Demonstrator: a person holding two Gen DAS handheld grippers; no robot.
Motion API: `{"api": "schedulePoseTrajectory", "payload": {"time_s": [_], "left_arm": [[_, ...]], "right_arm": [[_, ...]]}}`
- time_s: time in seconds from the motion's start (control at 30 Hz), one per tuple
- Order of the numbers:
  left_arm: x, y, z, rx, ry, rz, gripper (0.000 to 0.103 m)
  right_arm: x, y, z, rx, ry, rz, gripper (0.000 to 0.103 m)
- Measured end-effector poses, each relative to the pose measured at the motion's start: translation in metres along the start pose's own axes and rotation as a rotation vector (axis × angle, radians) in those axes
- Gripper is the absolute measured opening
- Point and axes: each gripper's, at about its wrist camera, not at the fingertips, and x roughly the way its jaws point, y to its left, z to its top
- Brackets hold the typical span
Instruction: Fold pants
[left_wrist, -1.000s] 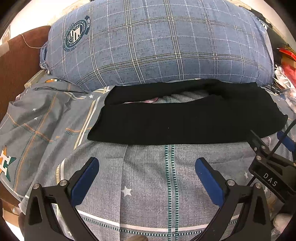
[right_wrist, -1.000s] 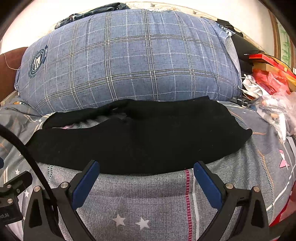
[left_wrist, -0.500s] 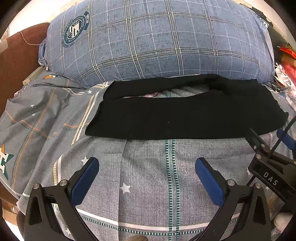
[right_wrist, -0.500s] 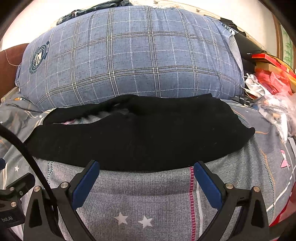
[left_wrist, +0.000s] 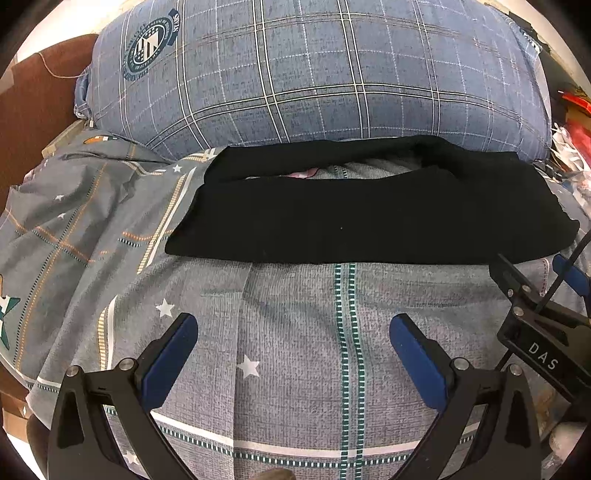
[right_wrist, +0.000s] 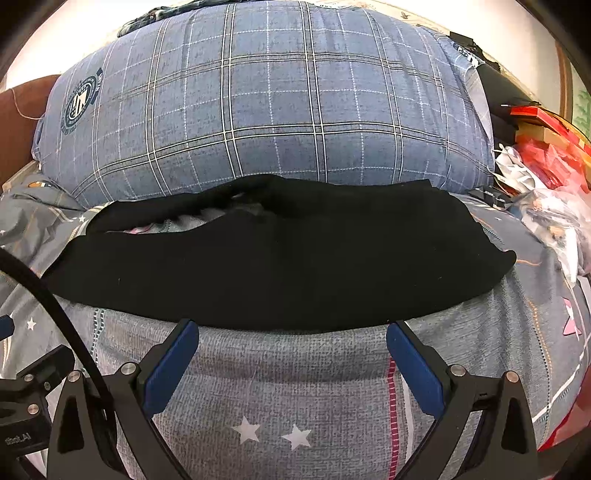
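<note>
Black pants (left_wrist: 369, 218) lie flat across the grey patterned bedsheet (left_wrist: 295, 314), legs running left to right, with a gap between the two legs at the back. They also show in the right wrist view (right_wrist: 280, 266). My left gripper (left_wrist: 293, 328) is open and empty, hovering over the sheet short of the pants' near edge. My right gripper (right_wrist: 291, 332) is open and empty, its fingertips just at the pants' near edge. The right gripper's body (left_wrist: 539, 332) shows at the right of the left wrist view.
A large blue plaid pillow (left_wrist: 314, 74) lies right behind the pants. A brown headboard (left_wrist: 33, 110) stands at the left. Red packages and plastic bags (right_wrist: 546, 177) pile up at the right of the bed.
Both grippers have pulled back a little from the pants and tilted; the pants sit slightly higher in the left view. Both stay open. The pants have not moved.
</note>
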Motion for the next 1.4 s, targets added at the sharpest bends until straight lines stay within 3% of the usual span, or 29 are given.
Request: {"api": "schedulePoseTrajectory", "payload": {"time_s": [1.4], "left_arm": [[0.035,0.019,-0.015,-0.060,0.127,-0.019,0.103]], "right_arm": [[0.015,0.009,-0.007,-0.028,0.063,0.015,0.103]]}}
